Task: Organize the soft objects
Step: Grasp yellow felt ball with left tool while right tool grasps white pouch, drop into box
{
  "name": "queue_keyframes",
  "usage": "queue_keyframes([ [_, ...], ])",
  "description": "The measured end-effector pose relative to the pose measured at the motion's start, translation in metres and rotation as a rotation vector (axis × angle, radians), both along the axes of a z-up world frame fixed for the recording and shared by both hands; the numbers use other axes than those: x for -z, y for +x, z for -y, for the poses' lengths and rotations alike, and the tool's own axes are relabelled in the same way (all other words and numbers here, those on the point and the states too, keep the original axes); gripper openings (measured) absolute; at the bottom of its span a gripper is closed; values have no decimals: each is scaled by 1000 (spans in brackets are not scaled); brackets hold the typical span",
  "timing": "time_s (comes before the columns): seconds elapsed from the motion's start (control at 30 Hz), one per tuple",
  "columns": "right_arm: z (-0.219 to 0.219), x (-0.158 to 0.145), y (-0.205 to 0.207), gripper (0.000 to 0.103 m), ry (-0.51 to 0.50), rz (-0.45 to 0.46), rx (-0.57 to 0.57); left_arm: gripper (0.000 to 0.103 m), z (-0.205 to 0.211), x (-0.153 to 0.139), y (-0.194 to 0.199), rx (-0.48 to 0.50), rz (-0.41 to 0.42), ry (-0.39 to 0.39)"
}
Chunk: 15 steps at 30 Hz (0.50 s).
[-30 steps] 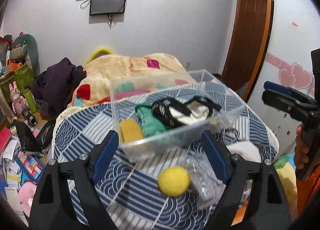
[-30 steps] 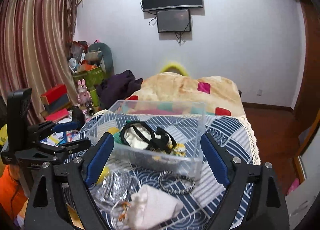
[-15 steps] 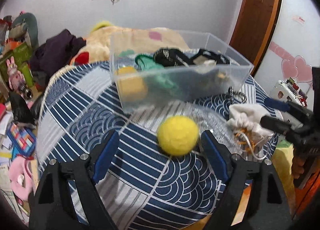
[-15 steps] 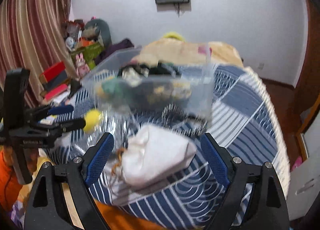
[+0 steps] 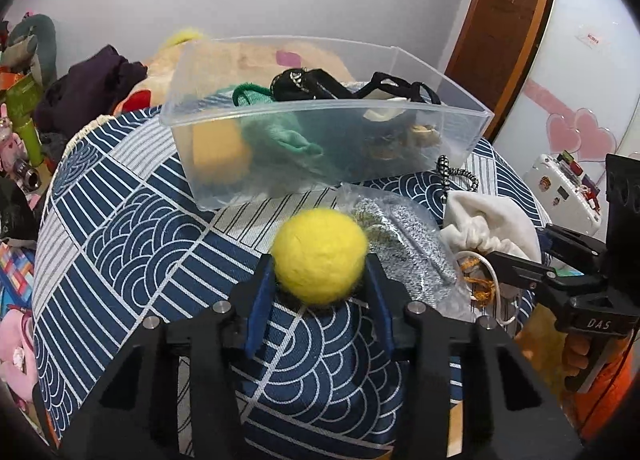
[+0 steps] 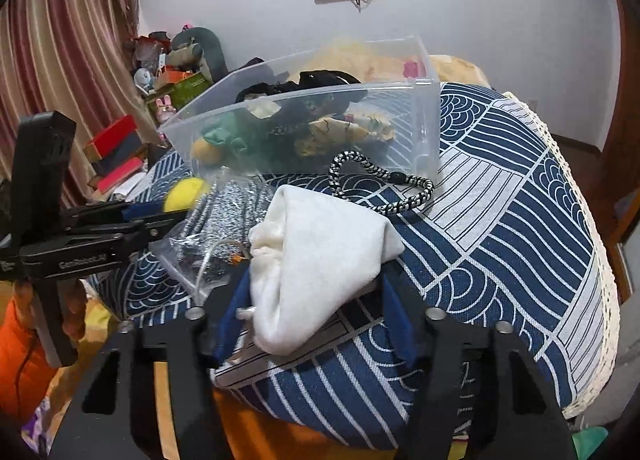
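My left gripper [image 5: 320, 280] is shut on a yellow felt ball [image 5: 320, 254] just above the blue patterned tablecloth [image 5: 140, 240]. My right gripper [image 6: 312, 300] is shut on a white drawstring pouch [image 6: 320, 252] at the table's near edge. The ball also shows in the right wrist view [image 6: 186, 194], and the pouch in the left wrist view [image 5: 488, 224]. A clear plastic box [image 5: 320, 116] behind them holds a green cloth, an orange item and black straps.
A plastic bag with grey fabric [image 5: 400, 232] lies between ball and pouch. A black-and-white braided cord [image 6: 380, 184] lies by the box. Clutter, toys and books stand on the left [image 6: 120, 148]; a blanket-covered bed [image 5: 240, 56] is behind.
Both grippers moved down and forward to the table. The left closed on the yellow ball, the right closed on the white pouch.
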State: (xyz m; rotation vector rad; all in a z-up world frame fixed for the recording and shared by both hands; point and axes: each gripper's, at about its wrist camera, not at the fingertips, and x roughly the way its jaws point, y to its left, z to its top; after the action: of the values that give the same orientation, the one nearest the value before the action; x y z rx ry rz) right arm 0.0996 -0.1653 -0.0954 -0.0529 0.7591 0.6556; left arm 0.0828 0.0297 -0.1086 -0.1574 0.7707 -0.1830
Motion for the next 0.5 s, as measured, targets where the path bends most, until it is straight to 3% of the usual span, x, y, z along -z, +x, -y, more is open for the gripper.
queue_keyframes([
  [0.17,3,-7,-6,41,13,19,6,42,0,-4,-8,-7,21,28],
  [0.5,13,-39,-13,40,49,105,20,42,-21,-36,-22,-67,99,48],
])
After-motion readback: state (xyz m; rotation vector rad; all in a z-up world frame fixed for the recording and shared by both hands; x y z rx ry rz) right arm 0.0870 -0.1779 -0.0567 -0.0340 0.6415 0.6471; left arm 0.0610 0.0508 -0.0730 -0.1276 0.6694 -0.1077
